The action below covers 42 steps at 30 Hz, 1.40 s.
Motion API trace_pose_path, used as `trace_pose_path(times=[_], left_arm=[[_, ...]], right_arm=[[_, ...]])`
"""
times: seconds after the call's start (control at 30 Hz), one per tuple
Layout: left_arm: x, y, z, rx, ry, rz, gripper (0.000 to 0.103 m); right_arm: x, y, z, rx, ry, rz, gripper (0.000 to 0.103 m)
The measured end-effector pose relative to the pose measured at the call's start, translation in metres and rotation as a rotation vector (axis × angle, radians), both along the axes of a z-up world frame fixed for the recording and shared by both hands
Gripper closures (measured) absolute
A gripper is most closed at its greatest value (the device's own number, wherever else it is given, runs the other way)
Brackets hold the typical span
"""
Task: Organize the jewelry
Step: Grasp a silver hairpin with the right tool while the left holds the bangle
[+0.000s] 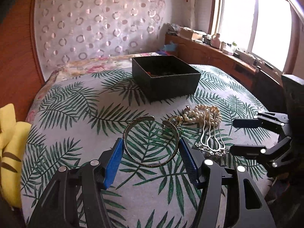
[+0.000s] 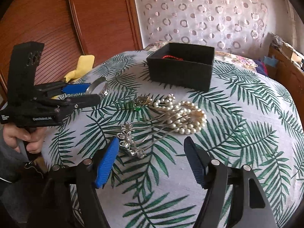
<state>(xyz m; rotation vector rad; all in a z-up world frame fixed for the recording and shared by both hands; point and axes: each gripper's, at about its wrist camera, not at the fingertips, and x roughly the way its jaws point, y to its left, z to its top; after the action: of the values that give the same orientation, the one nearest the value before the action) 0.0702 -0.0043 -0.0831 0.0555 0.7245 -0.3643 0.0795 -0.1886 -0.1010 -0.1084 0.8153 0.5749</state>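
Left wrist view, nearest first: left gripper [image 1: 151, 157] spread wide, blue pads flanking the silver bangle [image 1: 151, 141] on either side, seemingly near or just touching the rim without clamping; hard to say whether contact is made. Probably poised that way to close across the bangle's width, the ring lying flat on the leaf-print cloth [image 1: 95, 133] and offering its outer edge to both pads. Just beyond, on the right, a gold brooch-like piece [image 1: 173, 121] at the open ends of the bangle, then a silver hair comb [image 1: 210, 142] with prongs reaching back toward a heap of pearl strands [image 1: 205, 114]. Off to the right, right gripper [image 1: 245, 136] also wide apart, holding nothing, tips just beside the comb's ornamented end. Farther back, black box [image 1: 165, 79] standing open, well apart from the loose pieces, apparently the destination; something red and dark already inside, too dim to name. Right wrist view, same order: right gripper [image 2: 151, 163] gaping, the comb's flowered head [image 2: 131, 142] close to the left pad rather than centred between the two, so likely needing a shift left before any grasp. Past that, pearls, then the box. Left gripper [image 2: 91, 93] at the far left, bangle between its tips. Likely next: squeeze on the bangle, lift, carry to the box.
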Motion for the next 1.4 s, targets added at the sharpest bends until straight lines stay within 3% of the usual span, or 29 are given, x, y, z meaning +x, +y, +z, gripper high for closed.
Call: trace_pose_path(times=[0.37, 0.5, 0.93, 1.17, 1.4], left_arm=[[-0.005, 0.016, 0.004, -0.027, -0.024, 0.029, 0.046], [-0.006, 0.019, 0.002, -0.033, -0.024, 0.035, 0.046], [-0.006, 0.021, 0.0, -0.037, -0.022, 0.04, 0.046], [-0.006, 0.02, -0.001, -0.037, -0.021, 0.039, 0.046], [-0.005, 0.019, -0.002, -0.038, -0.022, 0.037, 0.046]], right_arm=[[0.016, 0.023, -0.008, -0.038, 0.054, 0.017, 0.03], [0.022, 0.032, -0.011, -0.064, 0.05, 0.021, 0.025], [0.029, 0.05, -0.014, -0.185, 0.006, 0.046, 0.025], [0.02, 0.044, -0.01, -0.175, -0.008, 0.057, 0.044], [0.01, 0.037, -0.003, -0.131, -0.021, 0.059, 0.045]])
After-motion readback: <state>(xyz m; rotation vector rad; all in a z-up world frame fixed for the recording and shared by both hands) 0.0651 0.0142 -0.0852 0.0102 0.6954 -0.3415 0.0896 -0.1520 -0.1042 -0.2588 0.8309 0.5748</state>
